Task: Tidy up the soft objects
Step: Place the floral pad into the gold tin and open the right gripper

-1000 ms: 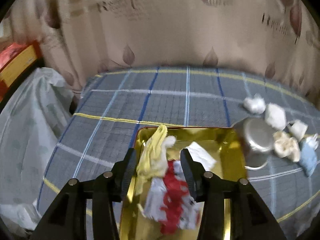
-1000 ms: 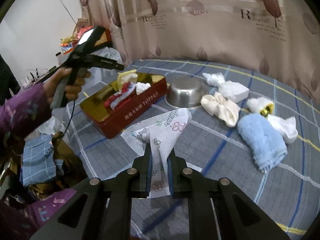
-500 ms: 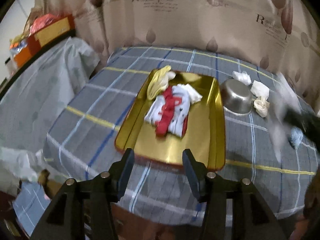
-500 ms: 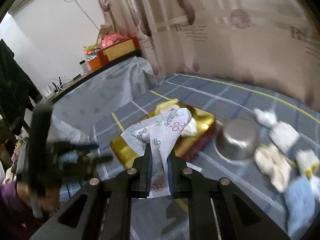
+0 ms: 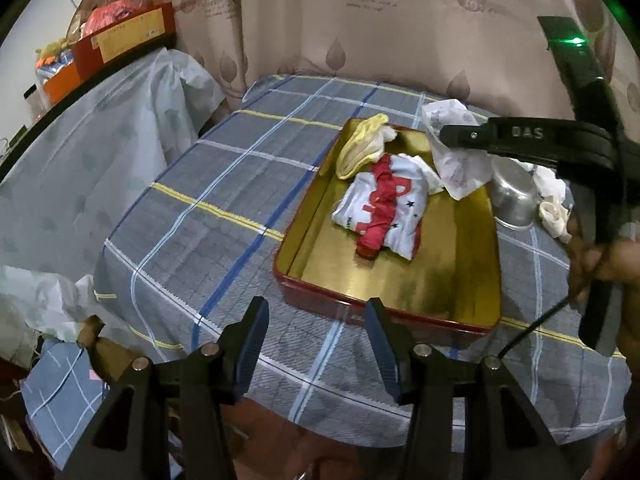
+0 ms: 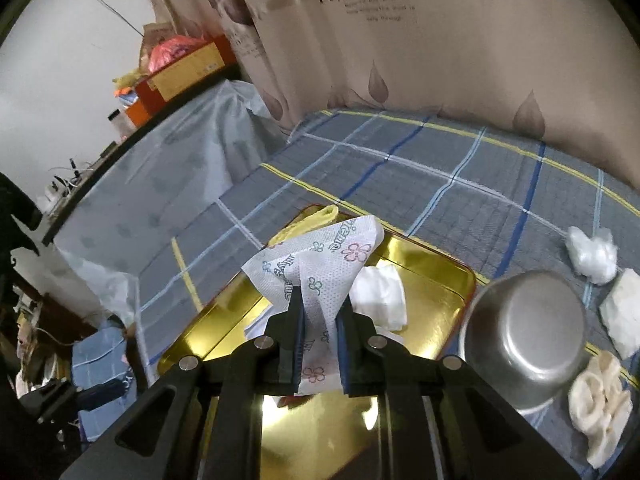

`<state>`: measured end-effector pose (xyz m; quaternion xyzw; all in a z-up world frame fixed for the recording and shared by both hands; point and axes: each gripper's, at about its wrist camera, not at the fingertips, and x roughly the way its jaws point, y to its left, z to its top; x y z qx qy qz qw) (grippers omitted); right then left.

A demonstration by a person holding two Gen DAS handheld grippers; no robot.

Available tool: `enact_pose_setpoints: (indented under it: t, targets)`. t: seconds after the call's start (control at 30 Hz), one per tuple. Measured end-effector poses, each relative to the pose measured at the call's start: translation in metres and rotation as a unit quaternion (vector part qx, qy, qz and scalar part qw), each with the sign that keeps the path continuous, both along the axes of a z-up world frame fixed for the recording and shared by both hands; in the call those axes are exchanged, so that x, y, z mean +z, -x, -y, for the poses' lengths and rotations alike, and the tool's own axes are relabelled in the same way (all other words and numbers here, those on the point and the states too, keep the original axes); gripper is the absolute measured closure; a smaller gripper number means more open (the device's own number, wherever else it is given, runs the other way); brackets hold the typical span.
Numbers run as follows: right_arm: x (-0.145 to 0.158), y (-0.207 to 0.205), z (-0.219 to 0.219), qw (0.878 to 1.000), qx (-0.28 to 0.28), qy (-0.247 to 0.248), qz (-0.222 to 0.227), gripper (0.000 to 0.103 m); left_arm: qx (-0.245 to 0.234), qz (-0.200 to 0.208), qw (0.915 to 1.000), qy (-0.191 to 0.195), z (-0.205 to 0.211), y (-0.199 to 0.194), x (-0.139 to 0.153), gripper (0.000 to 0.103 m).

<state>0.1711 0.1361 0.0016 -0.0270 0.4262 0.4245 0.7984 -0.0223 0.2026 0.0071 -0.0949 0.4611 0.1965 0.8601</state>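
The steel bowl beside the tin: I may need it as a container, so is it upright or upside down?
Upside down: the steel bowl shows its flat base upward, rim on the checked cloth.

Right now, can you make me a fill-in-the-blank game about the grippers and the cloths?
1. The right hand-held gripper pinches a ____ cloth.
2. That cloth hangs over the ____ tin.
3. The left hand-held gripper is ____.
4. The metal bowl sits ____ the tin.

Missing words: flowered; gold; open; outside
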Motion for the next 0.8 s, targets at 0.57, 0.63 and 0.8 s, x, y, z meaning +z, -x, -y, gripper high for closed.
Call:
enact_pose_setpoints:
  t: [0.57, 0.63, 0.8]
  targets:
    - [-0.031, -0.016, -0.019, 0.997, -0.019, 0.066, 0.022, 0.072, 0.013, -0.014, 0.9998, -0.002, -0.012, 0.000, -0.009, 0.052]
    - [-0.029, -0.017, -0.015, 0.998, -0.027, 0.058, 0.025, 0.054, 0.014, -0.013, 0.9998, -0.003, -0.013, 0.000, -0.009, 0.052]
    - [-0.022, -0.019, -0.002, 0.998, -0.041, 0.030, 0.026, 0.046, 0.017, -0.012, 0.9998, -0.006, -0.014, 0.001, -0.009, 0.052]
